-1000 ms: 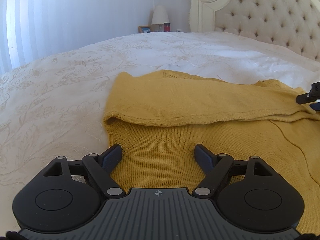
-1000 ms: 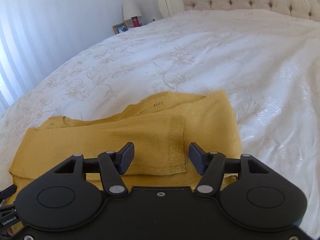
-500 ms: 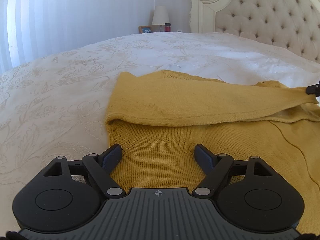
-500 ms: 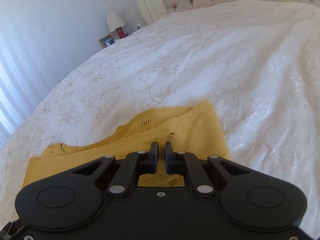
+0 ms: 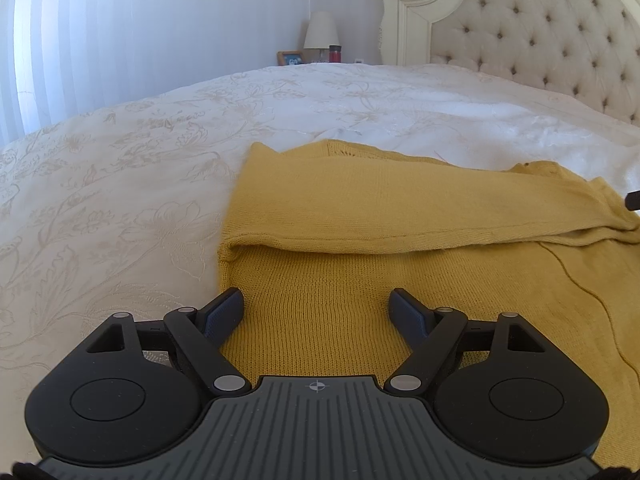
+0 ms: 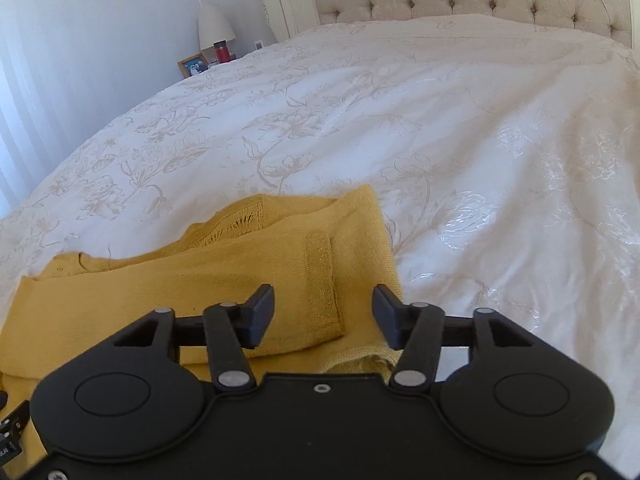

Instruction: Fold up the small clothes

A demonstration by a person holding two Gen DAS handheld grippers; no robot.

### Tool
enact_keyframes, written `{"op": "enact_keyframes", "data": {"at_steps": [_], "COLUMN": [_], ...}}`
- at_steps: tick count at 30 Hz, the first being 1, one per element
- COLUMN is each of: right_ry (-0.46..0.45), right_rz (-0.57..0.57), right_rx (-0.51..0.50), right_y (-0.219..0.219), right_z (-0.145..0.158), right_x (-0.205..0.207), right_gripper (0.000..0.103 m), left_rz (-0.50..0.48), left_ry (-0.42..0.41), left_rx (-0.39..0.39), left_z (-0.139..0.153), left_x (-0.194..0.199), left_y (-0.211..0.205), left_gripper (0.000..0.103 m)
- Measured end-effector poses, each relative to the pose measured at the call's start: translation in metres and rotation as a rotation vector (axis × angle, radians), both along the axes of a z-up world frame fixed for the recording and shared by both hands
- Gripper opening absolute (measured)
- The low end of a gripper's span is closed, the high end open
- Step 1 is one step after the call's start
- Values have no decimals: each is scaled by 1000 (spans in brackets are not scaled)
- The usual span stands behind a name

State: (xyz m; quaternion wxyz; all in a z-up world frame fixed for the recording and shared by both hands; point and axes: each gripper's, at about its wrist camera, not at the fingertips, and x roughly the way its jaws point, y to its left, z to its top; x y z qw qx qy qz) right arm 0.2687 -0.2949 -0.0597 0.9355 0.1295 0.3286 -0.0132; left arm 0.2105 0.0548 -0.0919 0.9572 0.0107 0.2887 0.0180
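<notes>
A mustard-yellow knit sweater [image 5: 400,248] lies on the white bed, with one sleeve [image 5: 400,208] folded across its body. My left gripper [image 5: 318,308] is open and empty, low over the sweater's near left part. In the right wrist view the sweater [image 6: 200,280] shows with the sleeve's ribbed cuff [image 6: 322,280] lying flat. My right gripper [image 6: 323,312] is open and empty, its jaws standing either side of the cuff end. A tip of the right gripper shows at the left wrist view's right edge [image 5: 632,200].
The white floral bedspread [image 6: 440,140] stretches far and right. A tufted cream headboard [image 5: 540,40] stands at the back. A nightstand with a lamp [image 5: 320,32], a red cup and a photo frame sits beyond the bed. White curtains [image 5: 60,40] hang on the left.
My right gripper was shut on the sleeve cuff half a second ago and has now opened, leaving the cuff flat on the sweater. The left gripper has stayed open and still.
</notes>
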Motion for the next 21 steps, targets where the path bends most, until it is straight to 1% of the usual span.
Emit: {"op": "enact_keyframes", "data": {"at_steps": [2, 4, 7, 10, 12, 14, 17, 19, 21], "right_ry": [-2, 14, 51, 88, 119, 162, 209, 225, 241], "right_rz": [25, 53, 74, 77, 69, 71, 60, 58, 63], "right_rx": [-17, 3, 33, 27, 18, 30, 35, 38, 51], "right_y": [2, 3, 2, 3, 3, 2, 0, -1, -2], "right_z": [8, 10, 9, 5, 1, -4, -10, -11, -11], "right_x": [-22, -41, -77, -107, -126, -144, -163, -172, -179], "right_gripper": [67, 69, 69, 69, 69, 69, 69, 69, 69], "left_rz": [0, -1, -5, -5, -3, -8, -28, -39, -51], "left_ry": [3, 7, 15, 29, 51, 83, 144, 179, 223], "left_rx": [3, 6, 1, 18, 41, 57, 50, 61, 49], "left_z": [0, 1, 2, 4, 7, 11, 19, 22, 24], "left_x": [0, 1, 2, 3, 2, -4, -22, -37, -55], "left_y": [0, 0, 1, -1, -4, -6, -6, -5, 0], "left_gripper": [80, 80, 80, 80, 80, 80, 80, 81, 82]}}
